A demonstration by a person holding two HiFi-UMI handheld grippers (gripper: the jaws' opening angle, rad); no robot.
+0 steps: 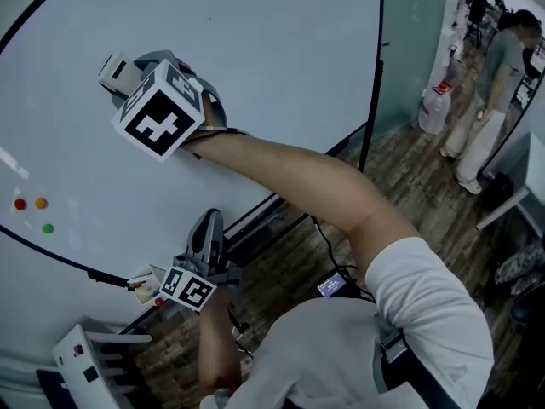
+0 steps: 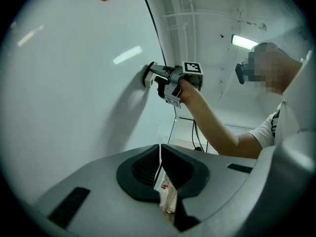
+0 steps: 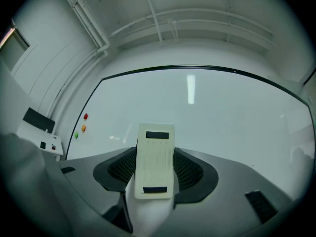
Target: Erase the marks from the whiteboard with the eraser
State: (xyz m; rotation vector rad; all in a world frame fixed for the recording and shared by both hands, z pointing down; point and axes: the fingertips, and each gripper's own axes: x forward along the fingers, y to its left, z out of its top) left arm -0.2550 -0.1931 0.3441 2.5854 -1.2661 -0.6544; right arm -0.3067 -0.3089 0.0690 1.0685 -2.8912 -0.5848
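Eraser held against whiteboard by outstretched right gripper.

Black-edged white whiteboard, cream eraser with dark bars, red magnet, orange magnet, green magnet, pale red-printed scrap

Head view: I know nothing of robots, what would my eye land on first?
The black-and-white marker cube on the right hand-held gripper, upper left, which presses a pale eraser against the big whiteboard. Next, three coloured magnets at the board's left edge, and the left hand-held gripper lower down, shut on a pale scrap.
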